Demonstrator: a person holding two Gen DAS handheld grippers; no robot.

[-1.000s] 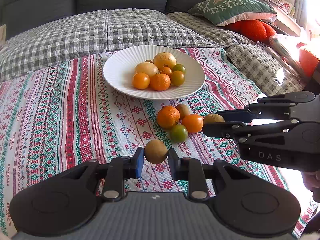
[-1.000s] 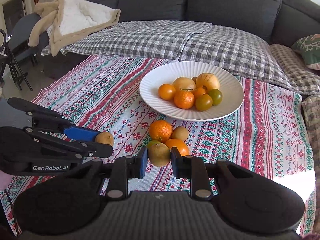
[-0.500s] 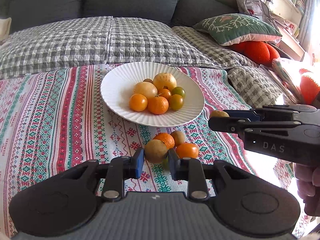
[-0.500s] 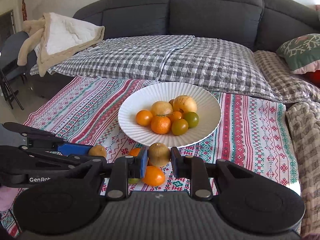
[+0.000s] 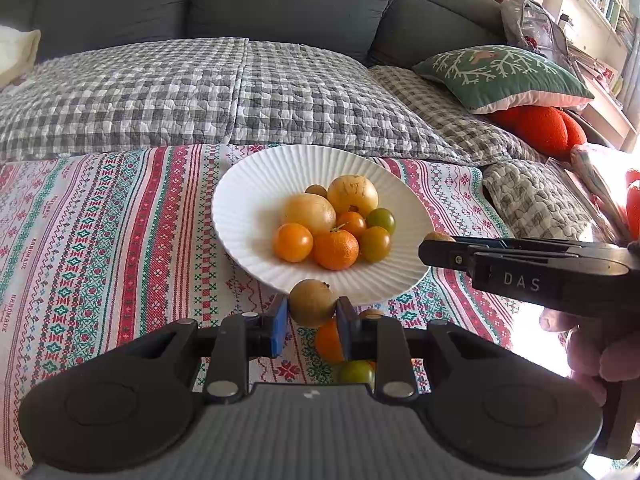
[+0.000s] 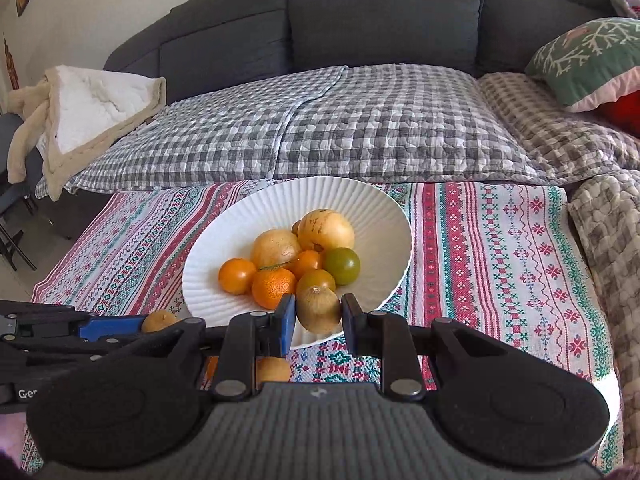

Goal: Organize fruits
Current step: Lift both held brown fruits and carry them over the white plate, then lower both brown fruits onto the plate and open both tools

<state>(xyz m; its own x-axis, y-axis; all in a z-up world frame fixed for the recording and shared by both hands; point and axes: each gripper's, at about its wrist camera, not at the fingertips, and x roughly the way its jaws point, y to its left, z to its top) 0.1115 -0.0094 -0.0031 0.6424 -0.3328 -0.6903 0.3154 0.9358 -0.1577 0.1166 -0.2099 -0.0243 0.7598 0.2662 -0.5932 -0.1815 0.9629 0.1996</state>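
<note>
Behind everything runs the dark grey sofa (image 6: pixel 384 12), its seat under a grey checked quilt (image 6: pixel 304 128), with a green leaf-patterned cushion (image 5: pixel 500 76) at two o'clock in my left view. In front of it lies the striped embroidered cloth (image 5: pixel 100 240) over the worktop, and on that, just past twelve o'clock from both my hands, stands the white ribbed plate (image 6: pixel 240 248). It carries a heap of fruit: two big pale yellow ones (image 5: pixel 352 194) toward the back, orange mandarins (image 5: pixel 335 249) toward the front, and a few green-tinged ones (image 6: pixel 342 266) at the heap's three o'clock. My left gripper (image 5: pixel 312 322) has its jaws clenched on a round brownish fruit (image 5: pixel 312 302), which I hold off the cloth right at the plate's near rim, at six o'clock of the dish. My right gripper (image 6: pixel 319 322) is likewise clamped on a second brown fruit (image 6: pixel 318 308), raised over the near edge of the plate, beside the heap. In the left view that right gripper reaches in from three o'clock, the fingers of my right hand (image 5: pixel 592 344) curled round its handle. Below my left jaws some loose fruit lies on the cloth: an orange one (image 5: pixel 326 340) and a small green one (image 5: pixel 356 372).
</note>
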